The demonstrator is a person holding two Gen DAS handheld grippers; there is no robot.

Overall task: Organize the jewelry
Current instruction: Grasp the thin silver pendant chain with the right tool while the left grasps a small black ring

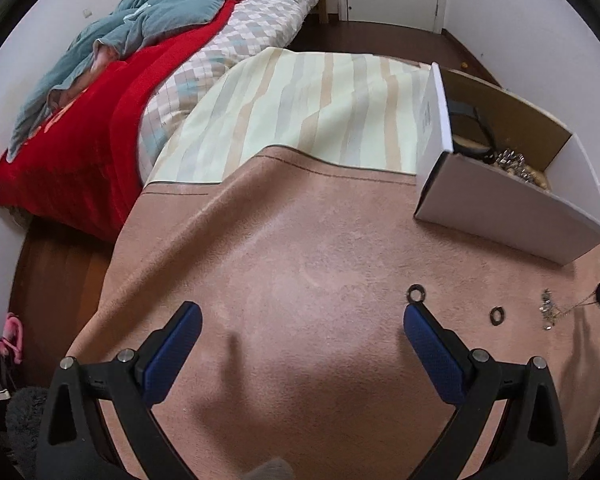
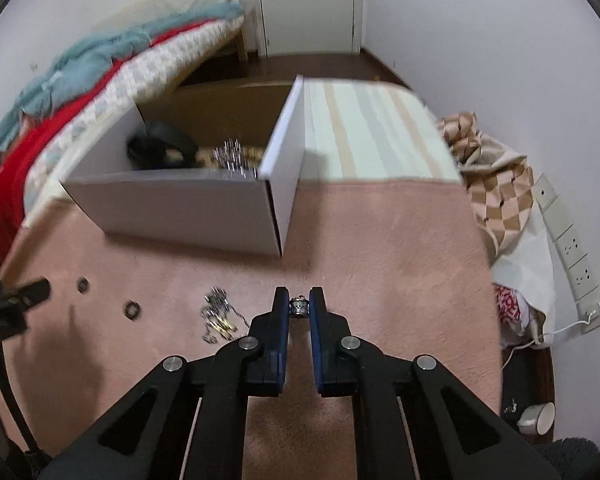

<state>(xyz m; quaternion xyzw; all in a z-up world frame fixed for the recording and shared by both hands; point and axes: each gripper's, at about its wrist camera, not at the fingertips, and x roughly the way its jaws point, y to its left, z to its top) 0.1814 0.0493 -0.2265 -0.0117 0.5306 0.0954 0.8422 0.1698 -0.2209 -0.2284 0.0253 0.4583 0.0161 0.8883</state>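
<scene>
- A left gripper (image 1: 302,322) hangs over a pink cloth (image 1: 300,260), its blue-padded jaws spread wide with nothing between them.
- Just beyond its right finger lies a small dark ring (image 1: 416,293), flat on the cloth; a second dark ring (image 1: 497,314) lies further right, apart from the first.
- Right of those rings sits a small heap of silver and gold jewellery (image 2: 216,314), with a thin chain trailing toward the right gripper.
- Behind, on the cloth, stands an open white cardboard box (image 2: 172,208), its long side running across the view, with a dark band and glittering pieces inside.
- The right gripper (image 2: 299,306) points steeply down at the cloth, jaws drawn close and pinching a small silver ring (image 2: 299,306) at the fingertips; the ring stands on edge, and which way its hole faces is too small to tell.
</scene>
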